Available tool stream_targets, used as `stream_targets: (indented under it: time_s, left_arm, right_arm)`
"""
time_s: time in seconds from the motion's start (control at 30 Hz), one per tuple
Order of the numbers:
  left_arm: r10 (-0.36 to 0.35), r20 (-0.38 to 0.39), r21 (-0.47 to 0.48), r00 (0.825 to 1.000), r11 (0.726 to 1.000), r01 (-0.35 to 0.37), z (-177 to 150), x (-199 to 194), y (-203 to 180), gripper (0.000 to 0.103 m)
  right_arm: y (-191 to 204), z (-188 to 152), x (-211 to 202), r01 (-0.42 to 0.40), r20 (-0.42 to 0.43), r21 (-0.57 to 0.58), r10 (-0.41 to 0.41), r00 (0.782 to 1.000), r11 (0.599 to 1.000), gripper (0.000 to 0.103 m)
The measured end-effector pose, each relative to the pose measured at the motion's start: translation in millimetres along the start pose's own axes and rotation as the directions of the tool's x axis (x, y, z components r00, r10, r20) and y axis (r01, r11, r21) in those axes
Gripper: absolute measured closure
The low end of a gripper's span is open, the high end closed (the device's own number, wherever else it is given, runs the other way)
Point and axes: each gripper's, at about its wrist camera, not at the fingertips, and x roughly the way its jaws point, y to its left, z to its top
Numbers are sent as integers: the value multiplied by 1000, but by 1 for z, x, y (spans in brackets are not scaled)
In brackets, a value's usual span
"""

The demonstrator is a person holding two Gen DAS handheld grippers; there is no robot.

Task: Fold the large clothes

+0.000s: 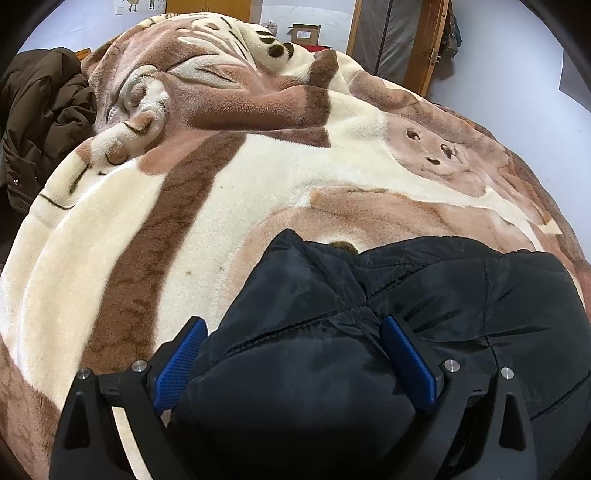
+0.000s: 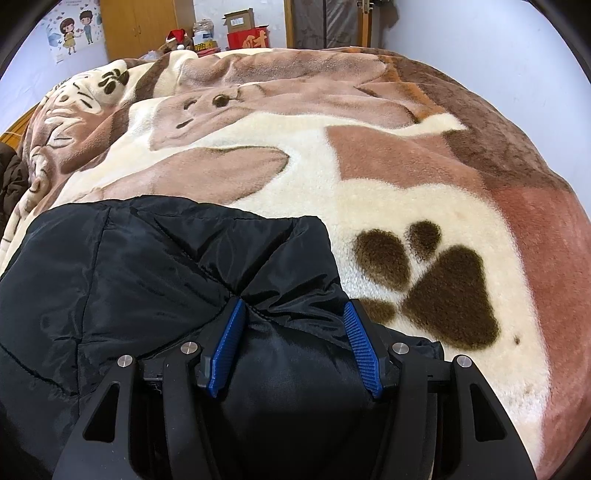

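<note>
A black padded jacket point(image 1: 424, 295) lies on a brown and cream blanket point(image 1: 258, 177) that covers the bed. My left gripper point(image 1: 293, 328) has its blue pads point(image 1: 181, 365) spread wide on either side of a thick fold at the jacket's left end. In the right wrist view the jacket point(image 2: 147, 266) fills the lower left. My right gripper point(image 2: 293, 310) has its blue pads point(image 2: 360, 347) pressed into a bunched fold at the jacket's right end and grips it. The blanket point(image 2: 369, 177) shows a dark paw print point(image 2: 436, 288) just right of that gripper.
A dark brown coat point(image 1: 40, 122) is heaped at the bed's left edge. Behind the bed are a wooden wardrobe point(image 2: 144, 26), cardboard boxes point(image 2: 240, 20), a red box point(image 2: 247, 37) and a wood-framed mirror or door point(image 1: 399, 40). A cartoon poster point(image 2: 74, 29) hangs on the wall.
</note>
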Motion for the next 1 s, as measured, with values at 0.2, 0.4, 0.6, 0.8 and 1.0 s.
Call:
stream_targets:
  time_s: [0.2, 0.4, 0.6, 0.8, 1.0]
  left_arm:
    - [25, -11, 5, 1000, 1000, -25, 3, -6, -1, 5]
    - [22, 40, 13, 999, 1000, -22, 10, -54, 2, 7]
    - [-25, 138, 26, 990, 999, 22, -14, -121, 10, 7]
    - [-71, 89, 12, 994, 997, 70, -50, -130, 7, 7]
    - [-153, 93, 124, 984, 982, 141, -55, -129, -43, 7]
  right_arm:
    - [6, 5, -6, 48, -8, -24, -48, 999, 999, 47]
    - [4, 12, -49, 50, 13, -8, -50, 999, 999, 47]
    - [-5, -16, -113, -49, 111, 22, 46, 993, 999, 46]
    - [-14, -60, -111, -6, 64, 40, 4, 998, 999, 46]
    - [-6, -67, -118, -38, 93, 30, 35, 995, 999, 46]
